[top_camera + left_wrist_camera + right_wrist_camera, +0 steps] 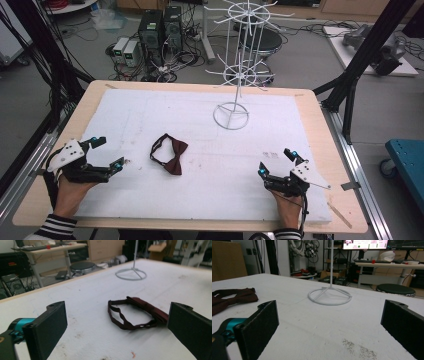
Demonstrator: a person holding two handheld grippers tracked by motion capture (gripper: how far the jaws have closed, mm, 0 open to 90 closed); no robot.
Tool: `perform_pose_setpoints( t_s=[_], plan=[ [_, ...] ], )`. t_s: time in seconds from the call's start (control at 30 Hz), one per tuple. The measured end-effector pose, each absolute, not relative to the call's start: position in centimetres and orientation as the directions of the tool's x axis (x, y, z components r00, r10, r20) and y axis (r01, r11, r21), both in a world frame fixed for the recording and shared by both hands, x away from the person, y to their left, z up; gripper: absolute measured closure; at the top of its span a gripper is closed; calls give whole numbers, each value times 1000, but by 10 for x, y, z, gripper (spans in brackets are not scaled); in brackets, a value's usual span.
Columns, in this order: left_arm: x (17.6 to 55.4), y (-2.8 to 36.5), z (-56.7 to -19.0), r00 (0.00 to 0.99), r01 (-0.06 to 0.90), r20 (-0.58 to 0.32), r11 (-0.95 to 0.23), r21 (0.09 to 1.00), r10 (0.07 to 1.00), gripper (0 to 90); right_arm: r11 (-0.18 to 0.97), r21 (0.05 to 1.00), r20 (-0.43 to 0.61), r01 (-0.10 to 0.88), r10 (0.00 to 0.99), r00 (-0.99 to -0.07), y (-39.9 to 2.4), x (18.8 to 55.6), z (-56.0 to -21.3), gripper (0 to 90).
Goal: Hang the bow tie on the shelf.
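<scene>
A dark red bow tie (169,154) lies flat on the white table (210,200), left of the centre in the high view, its strap loop toward the left. The left gripper (107,153) at lower left and the right gripper (276,161) at lower right both have fingers wide apart, holding nothing. The white wire rack (239,65) stands at upper centre; its top is cut off by the frame.

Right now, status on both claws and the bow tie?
Left claw open, empty. Right claw open, empty. Bow tie flat on table, untouched. White rack stands beyond, nothing between.
</scene>
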State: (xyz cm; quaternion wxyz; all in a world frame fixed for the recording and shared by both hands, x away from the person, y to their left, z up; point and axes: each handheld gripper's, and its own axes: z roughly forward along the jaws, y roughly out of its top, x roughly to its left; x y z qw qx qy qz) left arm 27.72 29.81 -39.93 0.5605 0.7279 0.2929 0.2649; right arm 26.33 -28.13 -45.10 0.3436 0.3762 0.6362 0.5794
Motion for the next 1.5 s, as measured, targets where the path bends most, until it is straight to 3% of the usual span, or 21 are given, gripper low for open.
perform_pose_setpoints(
  t_s=[0.7, 1.5],
  plan=[
    [302, 243, -376, 786, 252, 45, -386, 887, 617, 34, 35, 996, 6, 77, 878, -479, -282, 263, -451, 7],
    [321, 183, -384, 845, 335, 20, -558, 759, 535, 34, 24, 996, 19, 84, 877, -481, -282, 263, -451, 7]
  ],
)
